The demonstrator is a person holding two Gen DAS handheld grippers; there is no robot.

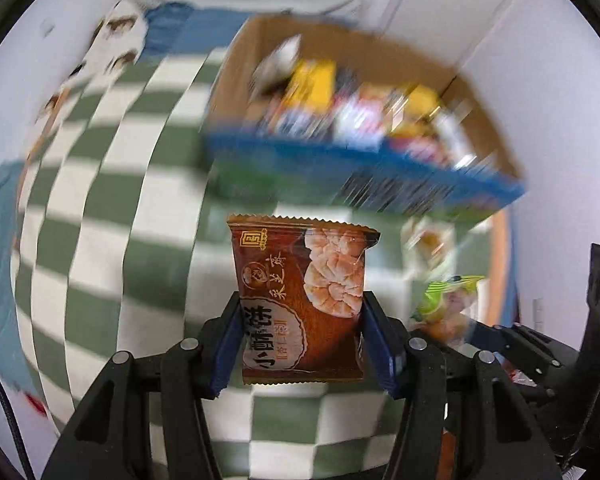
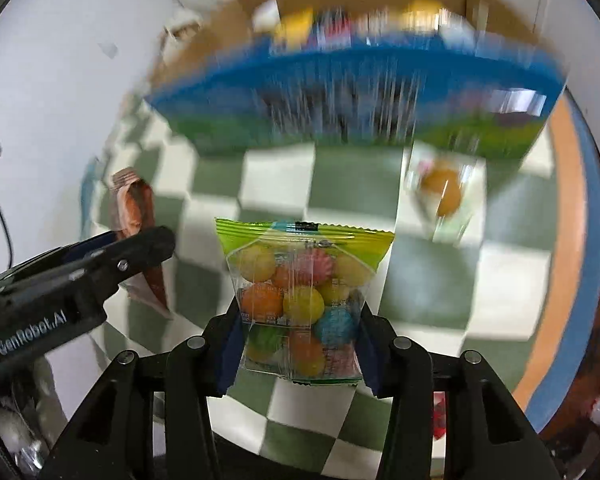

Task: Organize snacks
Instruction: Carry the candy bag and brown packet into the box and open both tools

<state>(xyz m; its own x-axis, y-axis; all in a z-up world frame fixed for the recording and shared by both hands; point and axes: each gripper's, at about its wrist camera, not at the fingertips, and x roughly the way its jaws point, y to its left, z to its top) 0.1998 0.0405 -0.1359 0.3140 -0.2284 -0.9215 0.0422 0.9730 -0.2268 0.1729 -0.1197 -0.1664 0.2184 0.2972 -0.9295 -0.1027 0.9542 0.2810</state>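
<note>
My left gripper [image 1: 300, 312] is shut on a brown pastry packet [image 1: 300, 300] that stands upright between its blue pads, lifted above the checked cloth. In the right wrist view my right gripper [image 2: 298, 312] is shut on a clear bag of coloured candy balls [image 2: 300, 296] with a green top. Seen from the side in that view, the left gripper [image 2: 140, 246] holds the brown packet [image 2: 134, 208] at the left. The candy bag [image 1: 448, 300] shows at the right edge of the left wrist view. Ahead stands a cardboard box [image 1: 380, 168] with a blue and green front, holding several blurred snack packs.
A green and white checked cloth [image 1: 120, 200] covers the round table, whose orange and blue rim [image 2: 572, 240] curves on the right. One clear packet with an orange sweet [image 2: 444, 196] lies on the cloth in front of the box. White walls stand behind.
</note>
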